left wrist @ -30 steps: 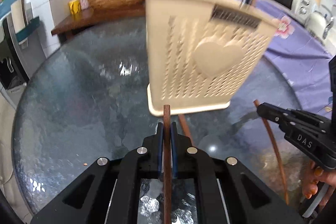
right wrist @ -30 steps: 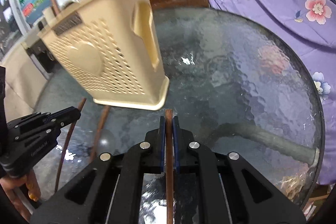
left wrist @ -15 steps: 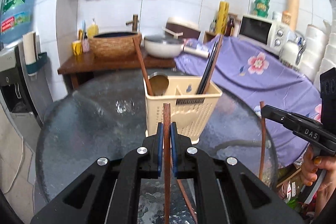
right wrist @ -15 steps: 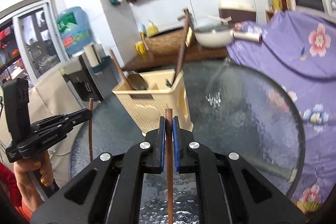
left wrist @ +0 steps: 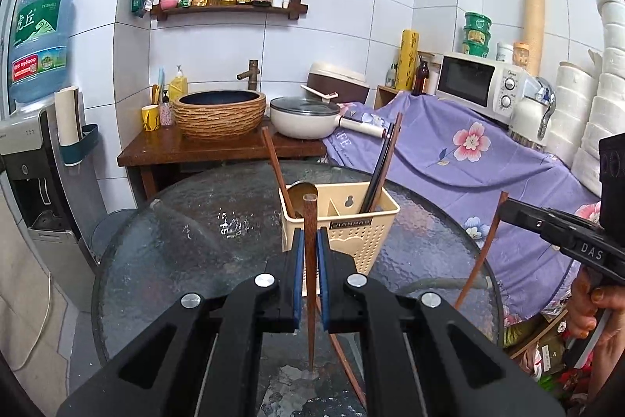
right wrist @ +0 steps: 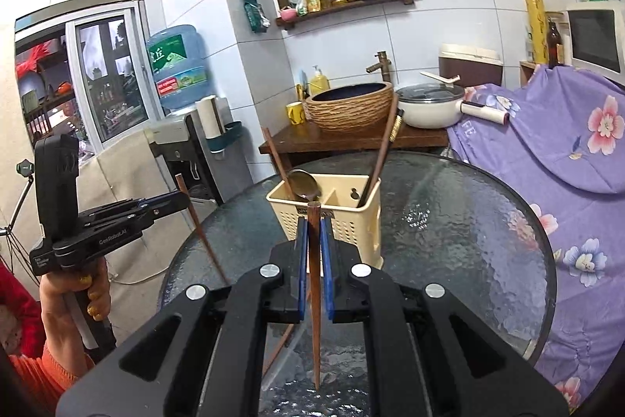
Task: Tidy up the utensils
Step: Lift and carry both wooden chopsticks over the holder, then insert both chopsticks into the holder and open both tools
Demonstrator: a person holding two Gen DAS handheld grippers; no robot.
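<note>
A beige perforated utensil basket (left wrist: 353, 233) (right wrist: 340, 221) stands on the round glass table (left wrist: 195, 253) (right wrist: 468, 245). It holds a spoon (right wrist: 304, 184), a brown chopstick and dark chopsticks (left wrist: 381, 170). My left gripper (left wrist: 310, 241) is shut on a brown wooden chopstick (left wrist: 310, 284), held upright above the table in front of the basket. My right gripper (right wrist: 313, 229) is shut on another brown chopstick (right wrist: 314, 299), also upright. Each gripper shows in the other's view, the right one (left wrist: 508, 208) to the right and the left one (right wrist: 181, 198) to the left.
Behind the table stands a wooden counter with a woven basin (left wrist: 218, 114) and a white pan (left wrist: 304, 122). A purple flowered cloth (left wrist: 468, 159) covers the right side under a microwave (left wrist: 480, 85). A water dispenser (left wrist: 35, 159) stands at left.
Both grippers rose and pulled back from close by the basket, each keeping its chopstick. The basket now sits lower and farther away in both views.
</note>
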